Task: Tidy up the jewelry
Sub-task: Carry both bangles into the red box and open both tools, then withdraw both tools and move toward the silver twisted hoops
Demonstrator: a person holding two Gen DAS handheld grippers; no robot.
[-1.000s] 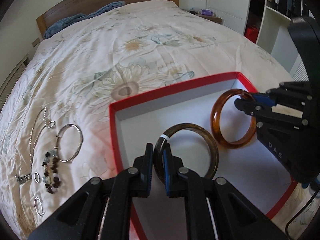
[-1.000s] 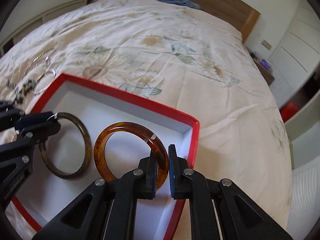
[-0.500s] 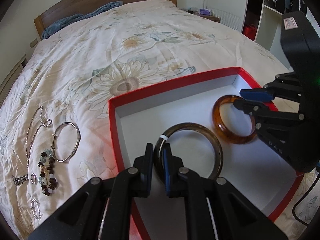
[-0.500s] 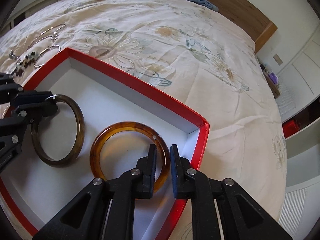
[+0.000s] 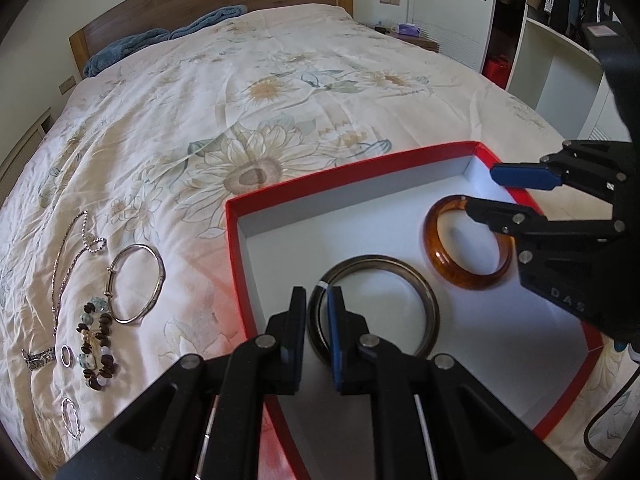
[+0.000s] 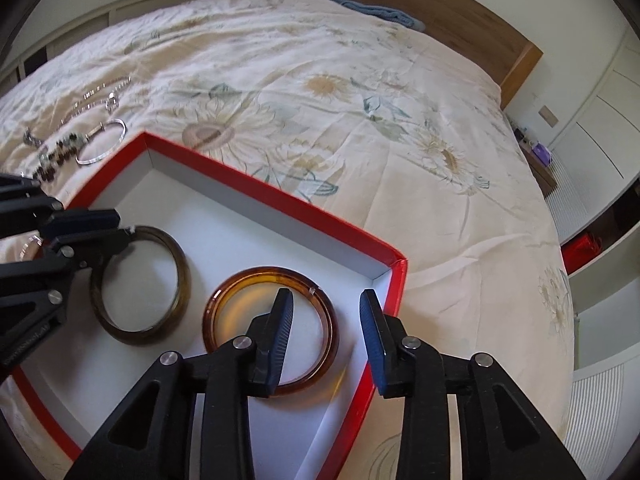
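Your bed (image 5: 280, 80) carries the red box (image 5: 236, 240). In it lie the dark bangle (image 5: 424, 292) and amber bangle (image 5: 460, 276). Your left gripper (image 5: 317, 308), jaws opening, straddles the dark bangle's rim, seemingly still pinching it; your right gripper (image 6: 326, 320), jaws opening, stands clear around the amber bangle's rim.

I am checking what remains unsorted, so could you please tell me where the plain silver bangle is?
The silver bangle lies on the bedspread, left of the red box in the left wrist view, beside the beaded bracelet.
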